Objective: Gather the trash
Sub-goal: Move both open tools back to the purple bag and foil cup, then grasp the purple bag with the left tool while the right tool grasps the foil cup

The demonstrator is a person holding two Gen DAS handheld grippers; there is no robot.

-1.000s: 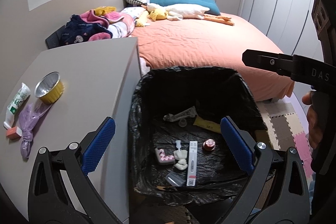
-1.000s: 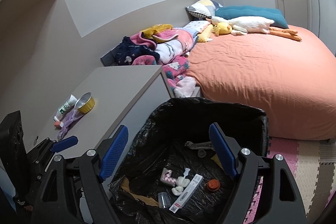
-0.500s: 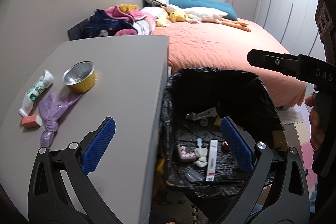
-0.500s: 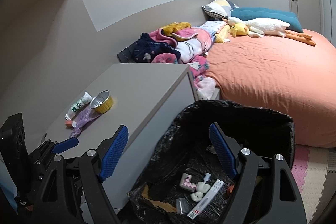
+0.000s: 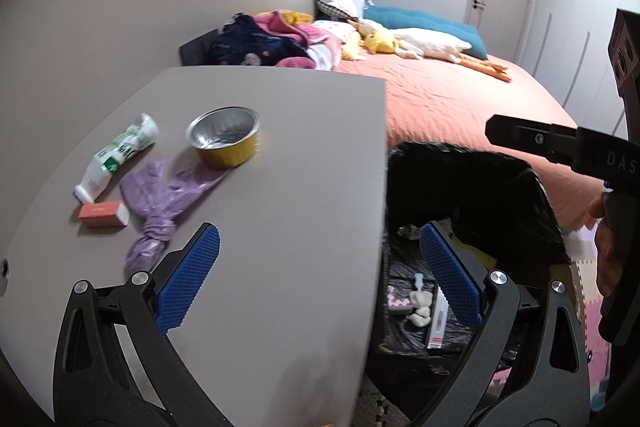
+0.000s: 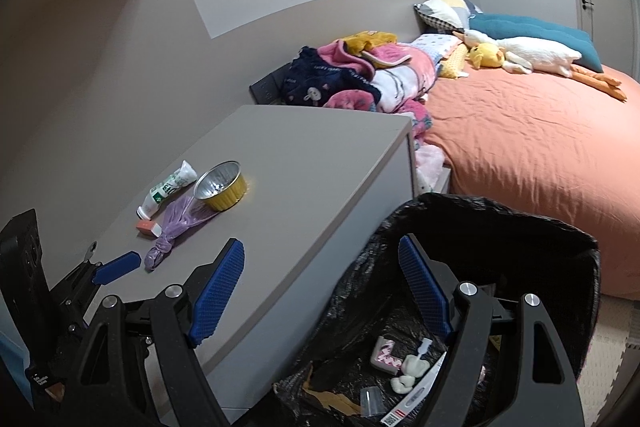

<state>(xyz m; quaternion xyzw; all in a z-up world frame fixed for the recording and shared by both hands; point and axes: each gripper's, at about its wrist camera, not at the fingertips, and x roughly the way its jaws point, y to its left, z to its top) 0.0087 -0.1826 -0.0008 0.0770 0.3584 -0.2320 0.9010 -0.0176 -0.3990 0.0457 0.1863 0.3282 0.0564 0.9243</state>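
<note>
On the grey cabinet top (image 5: 296, 147) lie a yellow foil cup (image 5: 225, 135), a knotted purple bag (image 5: 164, 205), a white-green tube (image 5: 118, 155) and a small orange box (image 5: 103, 214). They also show in the right wrist view: cup (image 6: 221, 185), bag (image 6: 176, 227), tube (image 6: 166, 189), box (image 6: 148, 227). My left gripper (image 5: 318, 277) is open and empty, over the cabinet's right edge. My right gripper (image 6: 320, 291) is open and empty, above the bin's left rim. The black-lined trash bin (image 6: 520, 251) holds several scraps.
An orange bed (image 6: 540, 147) with piled clothes (image 6: 352, 79), pillows and a plush duck fills the back right. The bin (image 5: 480, 195) stands between cabinet and bed. Foam floor mats lie at lower right. Walls bound the cabinet at left and behind.
Both grippers have swung left from over the bin toward the cabinet top. The trash on the cabinet now looks larger and nearer. Both stayed open.
</note>
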